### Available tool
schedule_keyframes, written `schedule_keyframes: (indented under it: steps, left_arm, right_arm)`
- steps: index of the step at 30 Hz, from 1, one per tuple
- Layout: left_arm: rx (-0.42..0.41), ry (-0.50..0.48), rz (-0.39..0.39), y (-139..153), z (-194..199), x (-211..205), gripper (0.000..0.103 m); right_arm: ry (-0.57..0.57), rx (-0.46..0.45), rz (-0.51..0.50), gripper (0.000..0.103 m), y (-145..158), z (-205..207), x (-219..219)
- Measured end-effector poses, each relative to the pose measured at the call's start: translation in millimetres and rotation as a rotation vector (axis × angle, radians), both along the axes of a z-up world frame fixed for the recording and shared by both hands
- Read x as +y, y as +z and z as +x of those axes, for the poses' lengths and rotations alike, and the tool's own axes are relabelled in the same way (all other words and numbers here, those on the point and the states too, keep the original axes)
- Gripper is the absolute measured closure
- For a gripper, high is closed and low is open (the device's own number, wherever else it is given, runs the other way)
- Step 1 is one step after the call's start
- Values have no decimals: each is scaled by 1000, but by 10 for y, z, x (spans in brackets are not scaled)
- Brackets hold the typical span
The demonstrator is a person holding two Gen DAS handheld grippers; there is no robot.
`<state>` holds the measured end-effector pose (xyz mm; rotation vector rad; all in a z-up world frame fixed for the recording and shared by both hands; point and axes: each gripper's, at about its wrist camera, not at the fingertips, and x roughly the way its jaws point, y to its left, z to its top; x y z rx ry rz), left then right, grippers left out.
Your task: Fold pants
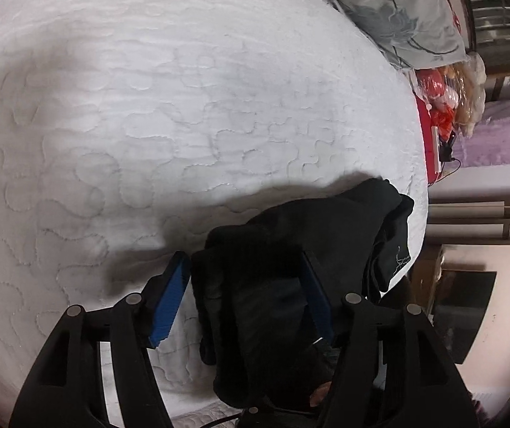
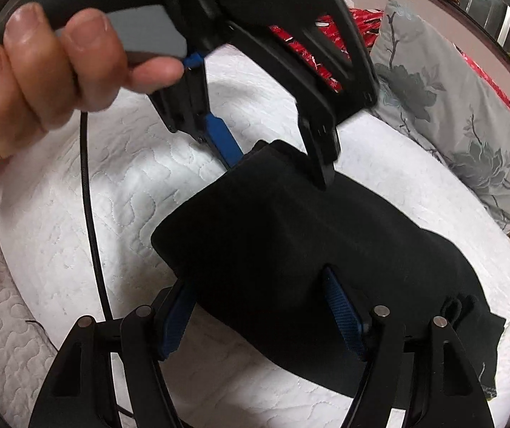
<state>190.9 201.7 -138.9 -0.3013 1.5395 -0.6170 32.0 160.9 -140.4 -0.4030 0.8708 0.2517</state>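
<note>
The folded black fabric pants [image 2: 290, 249] lie on the white quilted mattress [image 2: 58, 214] — both grippers straddle them. The left gripper [image 1: 246, 292] and right gripper [image 2: 262, 310] stand wide apart, dark cloth hiding each right finger's tip; whether pads touch fabric is unclear.

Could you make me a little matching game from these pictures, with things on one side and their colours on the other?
Things:
1. pants
2. quilted bed cover
3. pillow
4. finger pads of the left hand-held gripper

Colours:
A. white
B. blue
C. black
D. grey with a flower print

Pairs: 1-C, 2-A, 3-D, 4-B
</note>
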Motion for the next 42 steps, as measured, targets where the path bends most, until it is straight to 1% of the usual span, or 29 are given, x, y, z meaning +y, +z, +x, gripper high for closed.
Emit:
schedule_keyframes:
  steps: [1,2,3,4,5,7,9,12,16,21,24,29,32,35,36,37,40,42]
  left_arm:
    - [-3,11,1,9,-6,8,54]
    - [-7,28,16,20,-11,26,67]
    - [-2,49,17,27,-19,51,68]
    - [0,65,9,33,-24,70,70]
    - [-4,81,2,54,-42,84,72]
    - [-12,105,-9,125,-81,83,74]
    - [-13,132,-25,214,-121,75,74]
    - [0,170,-65,342,-175,60,74]
    - [3,203,-82,497,-257,-19,74]
    - [-15,217,-67,723,-345,-252,74]
    - [-35,211,-52,856,-391,-466,74]
    - [-43,175,-17,959,-404,-1016,74]
    - [-42,125,16,951,-395,-1503,74]
    - [-41,70,64,858,-393,-1994,74]
    - [-35,48,89,785,-391,-2216,74]
    - [-31,35,103,731,-407,-2346,74]
    - [-13,2,158,535,-444,-2805,74]
    - [-17,-4,202,435,-479,-3025,74]
  right_arm:
    - [3,-8,-1,37,7,8,1]
    - [2,-20,-3,47,21,14,2]
    - [2,-24,-3,52,33,16,2]
    - [8,-23,8,61,60,41,-14]
    - [14,-22,16,73,83,58,-33]
    - [18,-13,43,89,156,82,-83]
    - [8,6,103,90,247,90,-185]
    - [8,2,162,91,401,31,-322]
    - [-4,2,242,92,591,0,-553]
    - [-21,3,314,92,779,-103,-777]
    - [-45,-1,367,92,893,-132,-1013]
    - [-117,24,482,92,983,-154,-1541]
    - [-182,49,564,92,978,-188,-1968]
    - [-252,85,642,92,903,-228,-2423]
    - [-277,98,665,92,860,-237,-2581]
    - [-300,111,686,92,815,-249,-2710]
    - [-381,154,743,92,626,-270,-3152]
    - [-436,195,791,91,461,-277,-3451]
